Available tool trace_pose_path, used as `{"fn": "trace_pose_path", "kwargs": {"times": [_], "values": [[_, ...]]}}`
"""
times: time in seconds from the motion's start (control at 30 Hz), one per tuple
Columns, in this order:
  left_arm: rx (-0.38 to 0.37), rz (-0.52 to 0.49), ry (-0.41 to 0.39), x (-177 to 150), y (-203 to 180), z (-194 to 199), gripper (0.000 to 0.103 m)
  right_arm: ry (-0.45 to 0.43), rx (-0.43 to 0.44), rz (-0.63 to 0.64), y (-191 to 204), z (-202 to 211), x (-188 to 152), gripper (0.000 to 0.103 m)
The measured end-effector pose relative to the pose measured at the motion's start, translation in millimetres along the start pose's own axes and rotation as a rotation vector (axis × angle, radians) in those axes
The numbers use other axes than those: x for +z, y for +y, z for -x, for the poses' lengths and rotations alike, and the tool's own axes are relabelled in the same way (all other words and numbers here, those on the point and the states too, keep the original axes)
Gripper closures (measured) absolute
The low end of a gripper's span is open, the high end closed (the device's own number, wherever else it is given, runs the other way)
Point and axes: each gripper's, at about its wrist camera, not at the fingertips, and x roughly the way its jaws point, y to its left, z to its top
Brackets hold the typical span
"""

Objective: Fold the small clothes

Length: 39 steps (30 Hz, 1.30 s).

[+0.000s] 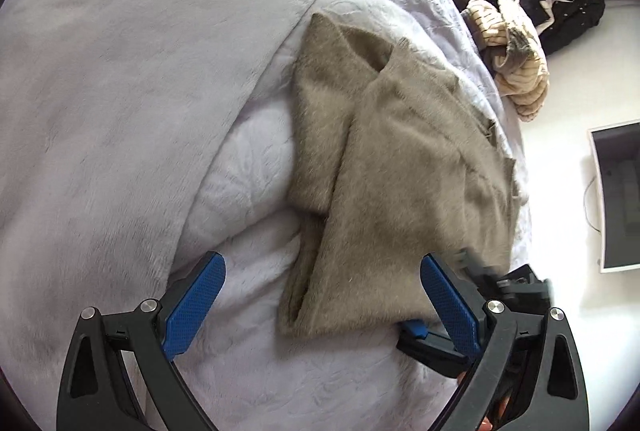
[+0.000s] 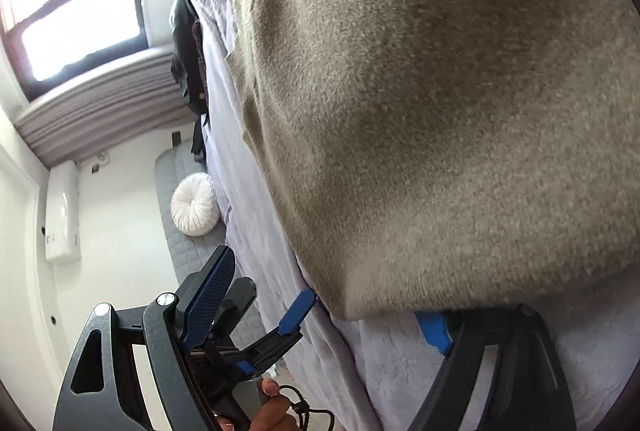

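Note:
A fuzzy tan garment (image 1: 400, 159) lies partly folded on the pale lilac bedspread (image 1: 248, 159). My left gripper (image 1: 320, 263) is open, its blue pads (image 1: 196, 303) wide apart on either side of the garment's near edge. A blue finger of my right gripper (image 1: 414, 329) pokes out from under that edge at the right. In the right wrist view the garment (image 2: 440, 111) fills most of the frame. My right gripper (image 2: 328, 295) is open too. Its left pad (image 2: 212, 295) is bare, and the cloth's edge drapes over its right pad (image 2: 434, 329). A left-gripper finger (image 2: 298, 311) crosses between them.
A plush lilac blanket (image 1: 120, 71) covers the bed's left side. A heap of striped beige clothes (image 1: 516, 71) and a black jacket (image 1: 572, 15) sit at the far edge. A screen (image 1: 616, 191) stands beside the bed. A white round cushion (image 2: 194, 205) and a window (image 2: 80, 11) are beyond.

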Motion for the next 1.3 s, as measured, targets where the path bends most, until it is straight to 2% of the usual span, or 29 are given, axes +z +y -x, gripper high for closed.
{"fn": "trace_pose_path", "kwargs": {"times": [0.03, 0.1, 0.33, 0.47, 0.53, 0.63, 0.7, 0.77, 0.83, 0.9, 0.93, 0.97, 1.0, 1.07, 1.17, 1.23, 1.3], "values": [[-0.016, 0.001, 0.002, 1, -2, -1, 0.005, 0.004, -0.014, -0.001, -1, 0, 0, 0.059], [-0.059, 0.009, 0.011, 8, -2, -6, 0.005, 0.012, -0.032, 0.009, 0, 0, 3, 0.094], [-0.221, 0.03, 0.082, 38, -15, -39, 0.005, 0.002, 0.086, 0.191, 49, 27, 13, 0.094], [-0.353, 0.053, 0.096, 58, -26, -58, 0.005, 0.01, 0.105, 0.251, 68, 34, 15, 0.094], [-0.372, 0.051, 0.094, 63, -35, -62, 0.005, 0.035, 0.092, 0.265, 68, 30, 15, 0.094], [-0.304, 0.005, 0.085, 66, -53, -70, 0.007, 0.089, 0.039, 0.267, 57, 23, 10, 0.094], [-0.216, -0.029, 0.091, 63, -60, -78, 0.037, 0.144, -0.025, 0.252, 47, 18, 5, 0.092], [-0.152, -0.045, 0.098, 59, -61, -84, 0.046, 0.196, -0.127, 0.263, 39, 19, -3, 0.09], [-0.122, -0.059, 0.093, 56, -61, -85, 0.051, 0.257, -0.219, 0.315, 40, 26, -10, 0.09], [-0.096, -0.075, 0.082, 54, -64, -84, 0.052, 0.272, -0.271, 0.397, 49, 38, -11, 0.09], [-0.082, -0.086, 0.078, 53, -67, -83, 0.054, 0.256, -0.297, 0.44, 56, 46, -7, 0.09], [-0.056, -0.102, 0.069, 52, -69, -83, 0.062, 0.235, -0.314, 0.47, 61, 52, -5, 0.09], [-0.008, -0.13, 0.058, 52, -73, -83, 0.069, 0.178, -0.346, 0.52, 72, 62, 5, 0.09], [0.019, -0.146, 0.048, 52, -77, -85, 0.074, 0.077, -0.406, 0.575, 89, 70, 29, 0.09], [0.05, -0.163, 0.017, 48, -82, -81, 0.077, -0.03, -0.493, 0.657, 106, 70, 61, 0.09], [0.074, -0.177, -0.005, 46, -86, -79, 0.077, -0.061, -0.54, 0.701, 107, 62, 77, 0.09], [0.096, -0.194, -0.029, 43, -93, -76, 0.08, -0.034, -0.632, 0.711, 94, 40, 90, 0.09]]}}
